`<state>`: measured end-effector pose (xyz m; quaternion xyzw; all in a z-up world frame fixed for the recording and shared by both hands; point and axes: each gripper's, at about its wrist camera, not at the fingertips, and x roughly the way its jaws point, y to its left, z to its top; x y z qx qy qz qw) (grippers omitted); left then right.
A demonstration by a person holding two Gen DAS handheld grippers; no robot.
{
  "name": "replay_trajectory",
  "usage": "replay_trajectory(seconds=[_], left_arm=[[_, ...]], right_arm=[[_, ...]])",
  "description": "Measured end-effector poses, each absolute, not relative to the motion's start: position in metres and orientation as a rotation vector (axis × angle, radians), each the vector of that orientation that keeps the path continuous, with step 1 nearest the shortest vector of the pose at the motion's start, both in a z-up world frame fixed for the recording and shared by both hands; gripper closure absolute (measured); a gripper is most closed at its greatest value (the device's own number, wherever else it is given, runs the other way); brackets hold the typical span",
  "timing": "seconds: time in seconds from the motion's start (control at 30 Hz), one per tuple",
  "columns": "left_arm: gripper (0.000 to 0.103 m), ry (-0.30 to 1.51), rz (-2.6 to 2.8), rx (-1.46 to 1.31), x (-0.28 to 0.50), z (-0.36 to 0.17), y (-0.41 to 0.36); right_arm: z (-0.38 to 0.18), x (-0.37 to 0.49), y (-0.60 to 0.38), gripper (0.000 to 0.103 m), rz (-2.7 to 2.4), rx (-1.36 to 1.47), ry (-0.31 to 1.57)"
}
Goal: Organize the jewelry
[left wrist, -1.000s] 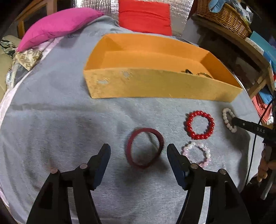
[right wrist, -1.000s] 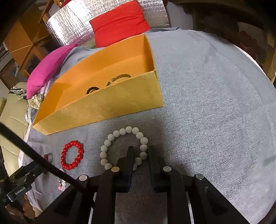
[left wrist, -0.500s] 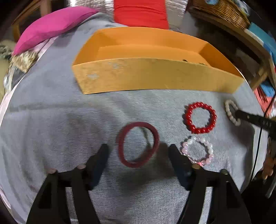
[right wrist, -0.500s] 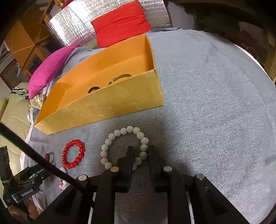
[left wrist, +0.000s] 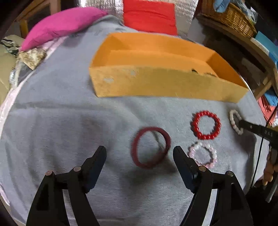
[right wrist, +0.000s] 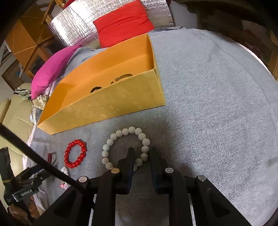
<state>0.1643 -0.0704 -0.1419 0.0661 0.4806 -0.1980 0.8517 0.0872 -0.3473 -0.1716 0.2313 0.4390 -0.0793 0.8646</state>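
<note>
An orange box (left wrist: 166, 85) stands on the grey cloth; it also shows in the right wrist view (right wrist: 111, 104) with dark jewelry inside. In front of it lie a dark red bangle (left wrist: 150, 146), a red bead bracelet (left wrist: 206, 127), a pink bead bracelet (left wrist: 203, 155) and a white bead bracelet (right wrist: 126, 147). My left gripper (left wrist: 139, 154) is open, its fingers on either side of the dark red bangle, which sits nearer the right finger. My right gripper (right wrist: 141, 157) is closed on the near beads of the white bracelet, which lies on the cloth.
A pink cushion (left wrist: 62, 29) and a red cushion (left wrist: 149, 16) lie behind the box. A wicker basket (left wrist: 229, 15) sits on a wooden shelf at the right. A beige sofa (right wrist: 15, 111) is left of the cloth.
My left gripper has shifted left, so the bangle and box now sit further right in its view. My right gripper has stayed on the white bracelet.
</note>
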Motion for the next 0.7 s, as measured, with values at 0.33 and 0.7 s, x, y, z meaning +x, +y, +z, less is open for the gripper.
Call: replay_trajectory(seconds=[0.33,0.7], left_arm=[[0.025,1.021,-0.481,0.21,0.158,-0.149,-0.088],[0.083,1.008,-0.48,0.199,0.162,-0.151,-0.096]], right_arm=[[-0.173,0.088,-0.346,0.082,-0.168,0.461,0.922],[-0.172,0.089,-0.343,0.082,-0.161,0.455,0.921]])
